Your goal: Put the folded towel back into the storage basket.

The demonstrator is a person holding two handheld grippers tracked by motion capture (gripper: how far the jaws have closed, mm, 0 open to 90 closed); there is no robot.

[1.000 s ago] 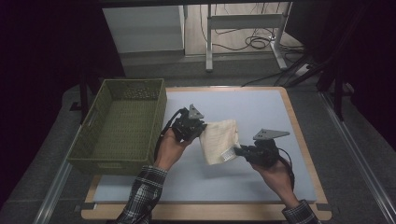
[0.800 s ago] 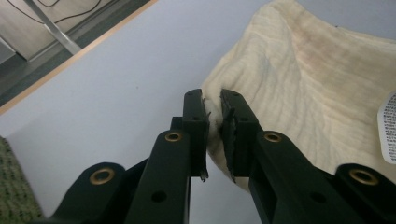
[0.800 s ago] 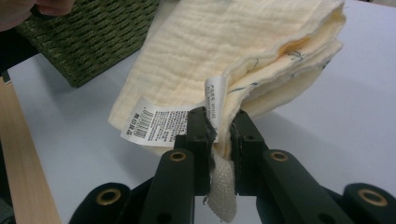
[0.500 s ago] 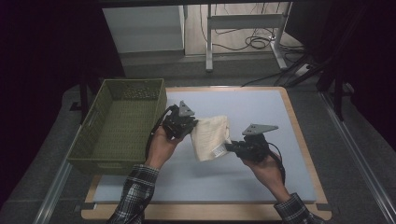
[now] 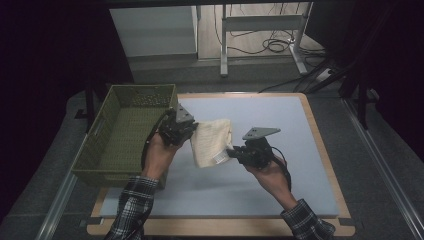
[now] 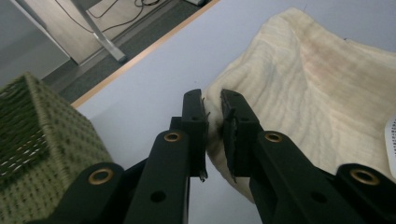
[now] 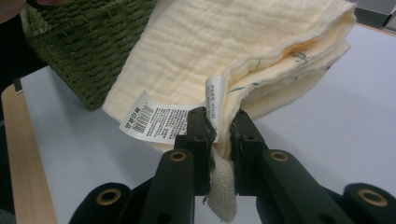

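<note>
We hold a folded cream cloth (image 5: 212, 141) between our two tools, lifted off the blue-grey mat (image 5: 300, 150). The left gripper (image 5: 189, 129) has its jaws closed on one edge of the cloth; in the left gripper view (image 6: 212, 105) the fabric sits pinched in the narrow gap between them and spreads away ahead and to the right of the jaws. The right gripper (image 5: 233, 152) is clamped on the opposite corner; in the right gripper view (image 7: 219, 126) the layers pass between its jaws, a bit of fabric hangs below them, and the white care label (image 7: 156, 122) lies just to the left of the jaw tips. The green woven basket (image 5: 125, 130) stands right beside the left gripper, on its outer side, and beyond the cloth as seen from the right gripper (image 7: 88, 46). We judge the step in hand to be carrying the folded cloth toward the basket. The next move, as we see it, calls for moving both grippers together so the fold stays flat, lifting the cloth over the near wall, then lowering it inside before either grip lets go.
</note>
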